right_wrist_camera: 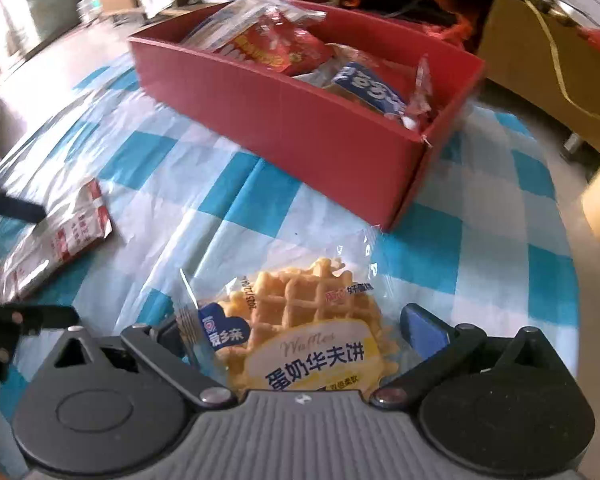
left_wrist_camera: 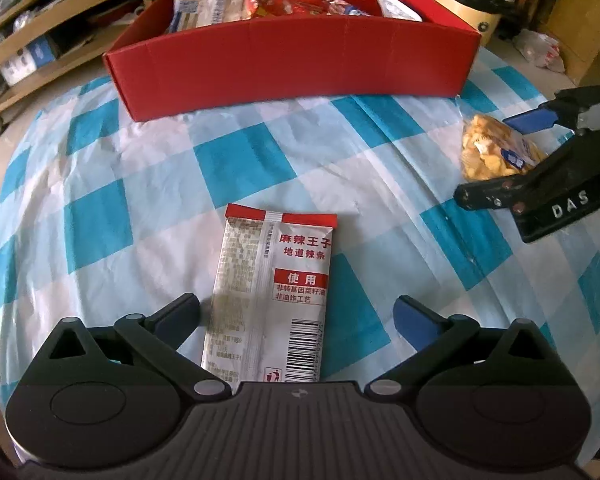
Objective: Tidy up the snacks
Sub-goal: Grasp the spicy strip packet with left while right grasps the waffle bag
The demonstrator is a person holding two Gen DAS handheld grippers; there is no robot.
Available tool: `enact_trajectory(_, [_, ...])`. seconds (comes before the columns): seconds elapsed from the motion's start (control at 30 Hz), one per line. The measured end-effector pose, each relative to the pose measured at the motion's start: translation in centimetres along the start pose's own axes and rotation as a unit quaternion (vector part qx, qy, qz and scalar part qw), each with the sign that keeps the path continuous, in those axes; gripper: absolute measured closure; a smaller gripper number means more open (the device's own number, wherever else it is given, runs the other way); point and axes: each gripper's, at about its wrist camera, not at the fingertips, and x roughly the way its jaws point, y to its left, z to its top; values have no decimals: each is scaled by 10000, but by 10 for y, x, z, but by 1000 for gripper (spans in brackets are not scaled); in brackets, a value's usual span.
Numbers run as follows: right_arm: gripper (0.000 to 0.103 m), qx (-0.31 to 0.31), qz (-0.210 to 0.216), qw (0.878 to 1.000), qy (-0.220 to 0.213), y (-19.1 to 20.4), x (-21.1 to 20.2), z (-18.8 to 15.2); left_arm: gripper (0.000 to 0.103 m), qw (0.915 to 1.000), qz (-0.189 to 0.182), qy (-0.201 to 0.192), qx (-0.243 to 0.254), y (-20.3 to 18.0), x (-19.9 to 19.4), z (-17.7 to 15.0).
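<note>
A silver and red snack packet (left_wrist_camera: 270, 292) lies flat on the checked cloth between the fingers of my left gripper (left_wrist_camera: 296, 314), which is open around its near end. It also shows in the right wrist view (right_wrist_camera: 56, 236). A clear-wrapped waffle (right_wrist_camera: 300, 320) lies between the fingers of my right gripper (right_wrist_camera: 300, 330), which is open around it. The waffle (left_wrist_camera: 496, 152) and the right gripper (left_wrist_camera: 540, 152) show at the right of the left wrist view. A red box (left_wrist_camera: 300, 68) holding several snack packets stands at the back of the table; it also shows in the right wrist view (right_wrist_camera: 300, 120).
The table wears a blue and white checked cloth (left_wrist_camera: 140, 184). A round bin with a black liner (left_wrist_camera: 472, 4) stands behind the box. Shelves (left_wrist_camera: 40, 36) are at the far left. Cardboard boxes (right_wrist_camera: 540, 60) stand beyond the table's right edge.
</note>
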Motion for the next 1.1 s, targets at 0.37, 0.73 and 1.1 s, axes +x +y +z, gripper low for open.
enact_trajectory(0.37, [21, 331, -479, 9982, 158, 52, -24, -20, 13, 9998, 71, 22, -183, 3, -5, 0])
enact_trajectory(0.73, [24, 1090, -377, 9930, -268, 67, -64, -29, 36, 9986, 379, -184, -307, -3, -22, -17])
enact_trajectory(1.1, [24, 1227, -57, 9913, -469, 62, -81, -38, 2, 9898, 741, 195, -1200, 18, -9, -7])
